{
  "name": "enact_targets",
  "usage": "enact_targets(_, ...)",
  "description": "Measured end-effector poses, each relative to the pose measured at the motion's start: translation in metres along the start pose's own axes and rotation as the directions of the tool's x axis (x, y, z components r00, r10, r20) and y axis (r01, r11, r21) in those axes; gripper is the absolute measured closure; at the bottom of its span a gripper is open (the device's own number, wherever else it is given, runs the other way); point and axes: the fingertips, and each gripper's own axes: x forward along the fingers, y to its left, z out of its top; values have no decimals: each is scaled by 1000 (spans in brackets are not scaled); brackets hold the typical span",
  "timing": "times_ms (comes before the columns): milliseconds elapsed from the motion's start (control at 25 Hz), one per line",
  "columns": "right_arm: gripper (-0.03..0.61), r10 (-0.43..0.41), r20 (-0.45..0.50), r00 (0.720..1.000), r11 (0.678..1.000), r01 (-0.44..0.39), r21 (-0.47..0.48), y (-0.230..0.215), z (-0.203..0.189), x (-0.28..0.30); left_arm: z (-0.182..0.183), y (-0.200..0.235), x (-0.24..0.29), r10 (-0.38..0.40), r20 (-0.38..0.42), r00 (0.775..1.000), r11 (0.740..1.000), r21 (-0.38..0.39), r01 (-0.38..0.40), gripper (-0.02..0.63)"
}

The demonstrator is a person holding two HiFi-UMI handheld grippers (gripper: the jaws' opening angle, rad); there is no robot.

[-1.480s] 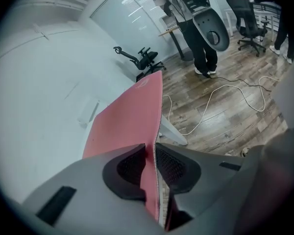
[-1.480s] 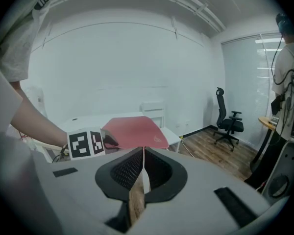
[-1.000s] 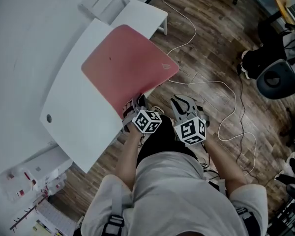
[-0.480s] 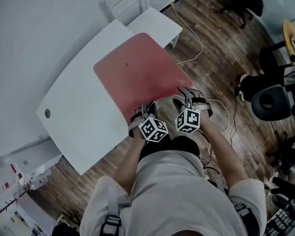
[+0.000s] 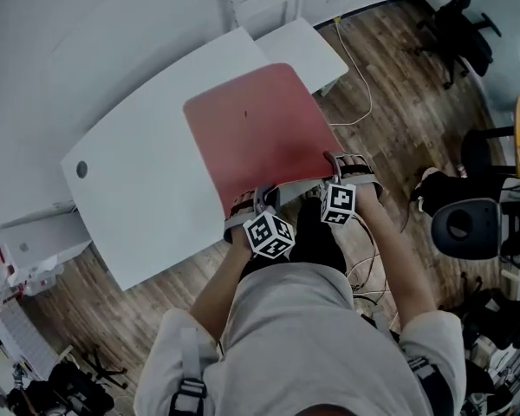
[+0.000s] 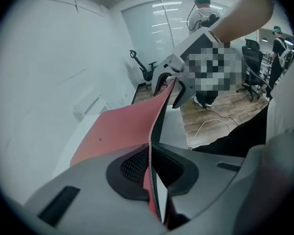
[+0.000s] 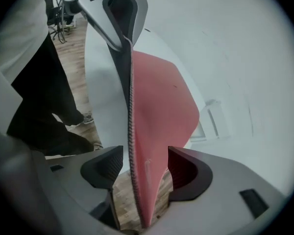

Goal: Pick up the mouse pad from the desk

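A white desk (image 5: 139, 198) is filling the left of the head view, and a red mouse pad (image 5: 256, 133) is lying across its right part, the far portion resting flat on the desk while the near edge is curving up off the surface toward the person. The left gripper (image 6: 151, 165) is pinching that near edge, its 2 jaws pressed together on the pad, which is standing on edge between them. Just to the right, the right gripper (image 7: 144, 166) is straddling the same edge by the pad's near right corner; its jaws are opening, with the pad between them and a gap showing on either side. Further right, a white cable (image 5: 367, 94) is trailing over the wooden floor (image 5: 399, 137), and a black office chair (image 5: 458, 26) is standing well apart from the desk.
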Motion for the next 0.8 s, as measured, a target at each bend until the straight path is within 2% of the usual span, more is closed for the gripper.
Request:
enact_targets(160,304,33,27,999,994,-30,-102,-18,-12,19,-3,13,3,31,-47,998,995,-90,-35,586)
enact_targets(320,319,94,126,987,989,-79,-124,-29,-11,20,-3,28,5,81,-120,989,978,-183,-102,584)
enact_targets(400,459,112,184,977,983,-81,-167,-33,-3,14,-6,32,5,110,-162,981,966,-216,-144,584)
enact_targets(440,509,120,206,971,977,-79,-197,-33,1,12,-8,34,5,122,-182,976,960,-228,-162,584)
enact_targets(560,526,132,248,960,956,-57,-288,-38,7,9,-14,31,7,115,-226,967,947,-270,-176,583)
enact_targets(680,528,145,291,946,957,-58,-286,-45,15,5,-21,33,8,139,-271,953,940,-268,-213,577)
enact_targets(800,528,144,324,935,971,-70,-229,-53,27,5,-33,37,10,163,-328,931,932,-259,-254,563)
